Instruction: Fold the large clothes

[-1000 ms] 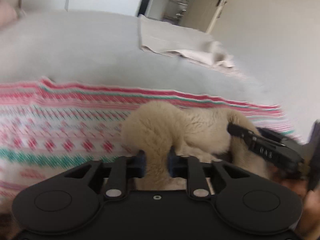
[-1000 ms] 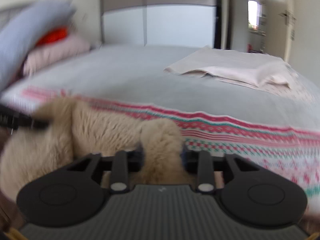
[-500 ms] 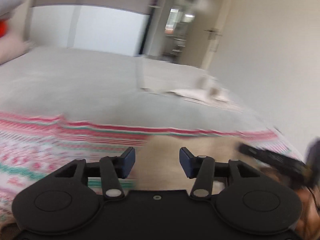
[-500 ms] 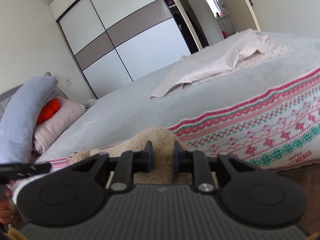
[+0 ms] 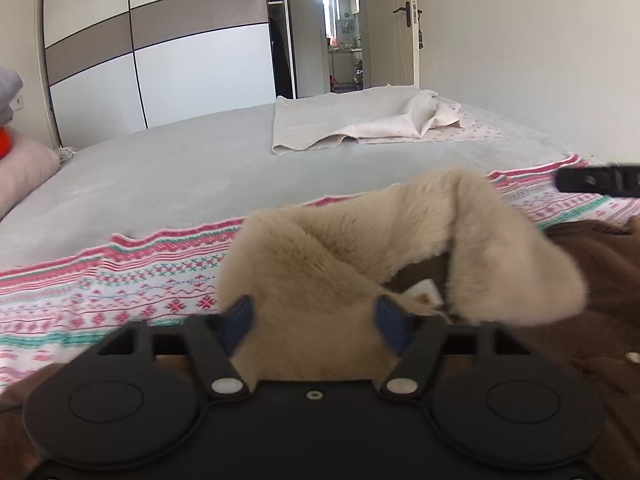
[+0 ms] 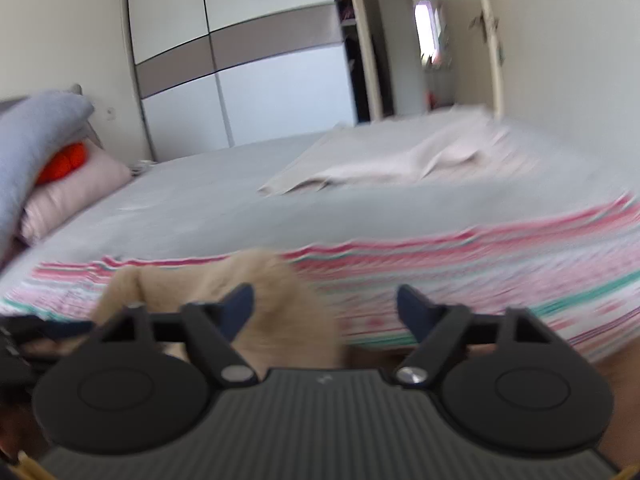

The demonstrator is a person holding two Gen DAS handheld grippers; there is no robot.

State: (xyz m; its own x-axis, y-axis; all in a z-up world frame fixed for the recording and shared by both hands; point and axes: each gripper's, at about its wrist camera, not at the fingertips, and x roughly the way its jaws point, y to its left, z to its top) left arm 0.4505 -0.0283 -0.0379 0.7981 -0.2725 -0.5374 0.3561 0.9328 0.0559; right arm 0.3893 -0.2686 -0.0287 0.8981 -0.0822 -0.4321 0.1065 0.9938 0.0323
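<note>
A brown coat with a beige fur collar lies at the near edge of the bed, on a pink, green and white patterned blanket. My left gripper has its jaws opening, and the fur lies loose between the blue pads. My right gripper is opening too. The fur collar reaches in beside its left finger, and the rest of the gap is bare. One right gripper finger shows at the right edge of the left wrist view. The left gripper shows at the right wrist view's left edge.
The bed has a grey cover. A loosely folded pale sheet lies at its far right. Pillows are stacked at the left. Behind stand a sliding-door wardrobe and an open doorway.
Both grippers were shut on the fur collar and have opened and let it go. The collar has dropped onto the blanket, and both views have swung up and along the bed.
</note>
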